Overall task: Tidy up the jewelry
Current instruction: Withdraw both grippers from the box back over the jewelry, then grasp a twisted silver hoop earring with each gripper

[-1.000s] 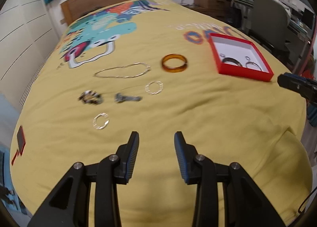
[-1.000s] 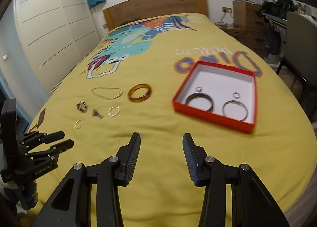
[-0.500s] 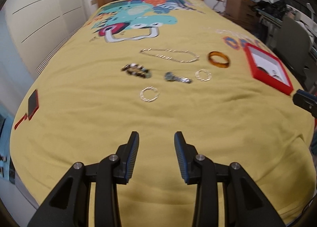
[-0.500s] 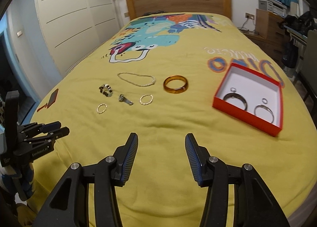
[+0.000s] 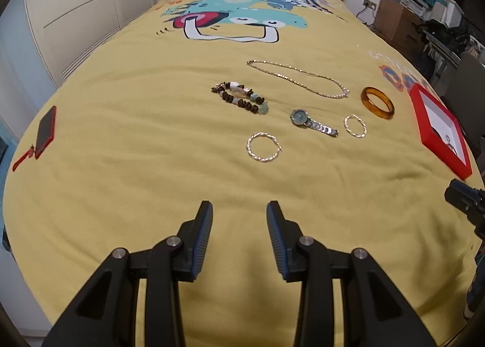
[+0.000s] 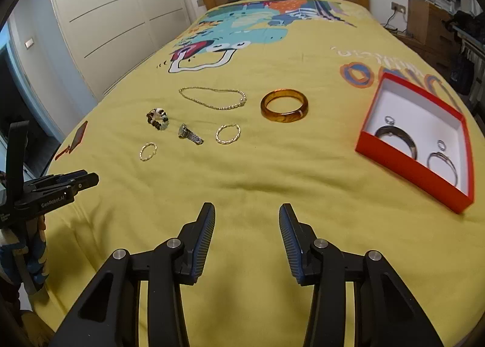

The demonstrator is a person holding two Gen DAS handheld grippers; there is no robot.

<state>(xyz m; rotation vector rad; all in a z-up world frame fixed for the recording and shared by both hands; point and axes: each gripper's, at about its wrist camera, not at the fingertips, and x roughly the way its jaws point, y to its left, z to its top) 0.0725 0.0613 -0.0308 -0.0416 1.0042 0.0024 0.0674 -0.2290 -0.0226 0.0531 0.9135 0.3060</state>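
Six loose pieces lie in a cluster on the yellow bedspread (image 6: pixel 242 183), left of centre: a thin chain necklace (image 6: pixel 212 98) farthest away, the amber bangle (image 6: pixel 284 105) to its right, a beaded bracelet (image 6: pixel 157 119) on the left, a small watch (image 6: pixel 189 134) in the middle, and two twisted wire hoops, one (image 6: pixel 228 134) just right of the watch and one (image 6: pixel 148 151) nearest and to the left. None touches another. The red box (image 6: pixel 415 162) they seem bound for sits well apart at the right, open, already holding two larger rings and two small ones on its white floor.

Both tongs hang over the near bedspread, short of everything. The left gripper (image 5: pixel 239 236) stands released with nothing between its pads; the right gripper (image 6: pixel 247 238) has just been closing a little, yet its jaws are still apart and empty.

The step in hand looks like choosing and approaching a first piece. The nearer hoop lies most directly ahead of the left gripper, and the bangle is the loose piece nearest the box. To do it well, come down steeply so one pad slips inside the ring and the other outside, pinching the wire or rim itself. The cover is soft and wrinkled, so pressing too deep may gather cloth with the metal. Leave the chain for later: it will probably sag and trail when lifted.
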